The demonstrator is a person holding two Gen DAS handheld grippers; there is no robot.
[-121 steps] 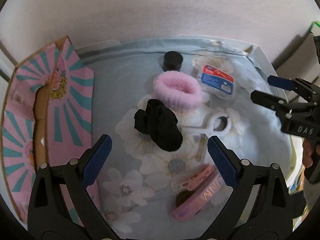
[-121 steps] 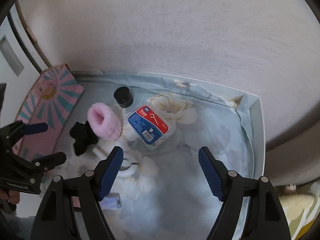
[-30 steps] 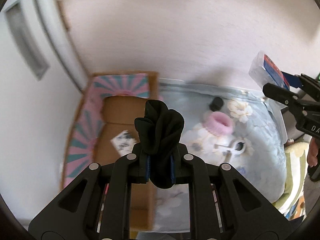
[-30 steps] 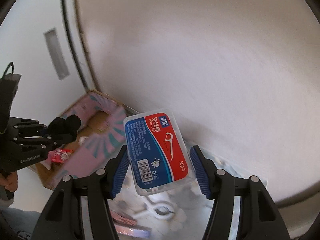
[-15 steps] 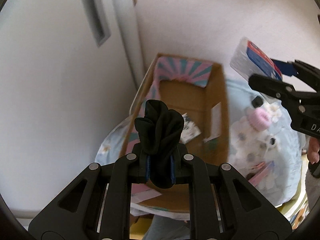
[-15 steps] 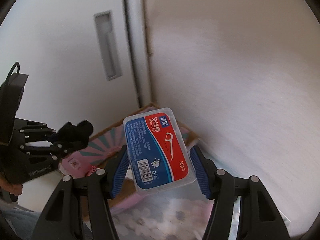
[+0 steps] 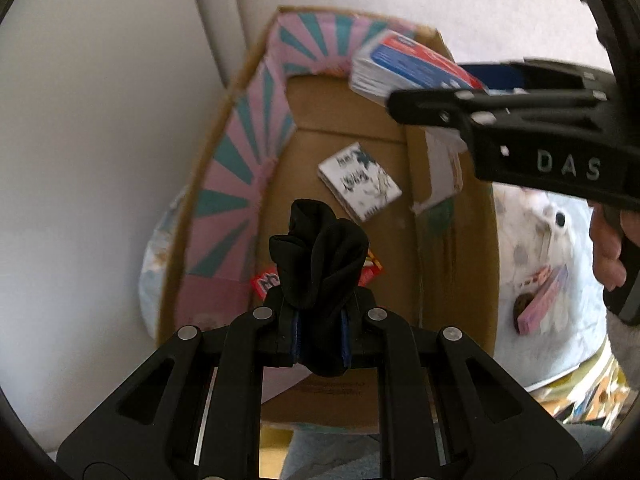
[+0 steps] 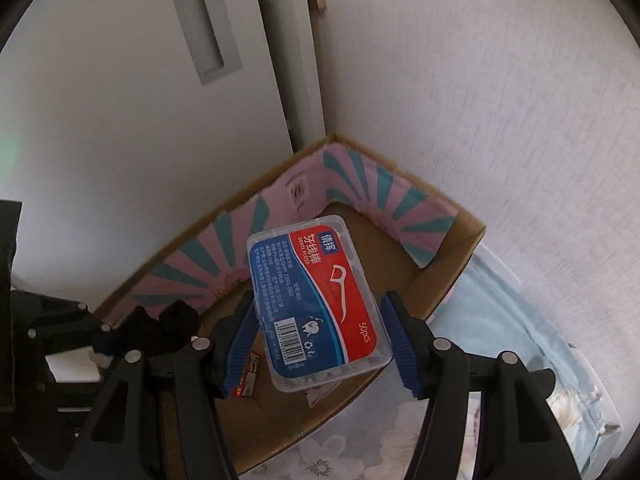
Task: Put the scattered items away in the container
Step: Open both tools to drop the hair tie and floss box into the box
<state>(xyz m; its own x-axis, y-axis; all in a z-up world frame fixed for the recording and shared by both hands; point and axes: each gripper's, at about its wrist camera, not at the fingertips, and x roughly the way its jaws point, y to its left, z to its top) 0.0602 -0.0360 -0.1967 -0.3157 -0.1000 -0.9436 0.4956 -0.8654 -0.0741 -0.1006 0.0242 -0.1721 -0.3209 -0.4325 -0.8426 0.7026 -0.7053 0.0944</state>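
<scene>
My left gripper (image 7: 319,336) is shut on a bunched black cloth (image 7: 320,258) and holds it above the near end of the open cardboard box (image 7: 352,120), whose flaps are pink with teal rays. My right gripper (image 8: 318,342) is shut on a clear floss-pick box with a red and blue label (image 8: 316,300) and holds it over the same cardboard box (image 8: 448,264). The floss-pick box also shows in the left wrist view (image 7: 408,68), above the cardboard box's far right side. The black cloth shows in the right wrist view (image 8: 160,328) at the lower left.
Inside the cardboard box lie a white printed packet (image 7: 359,182) and a red wrapper (image 7: 266,280). A pink case (image 7: 544,300) lies on the floral sheet (image 7: 532,240) to the right. White walls and a door stand close behind the box.
Both grippers have moved closer over the cardboard box with their loads still held. The box now fills the middle of both views.
</scene>
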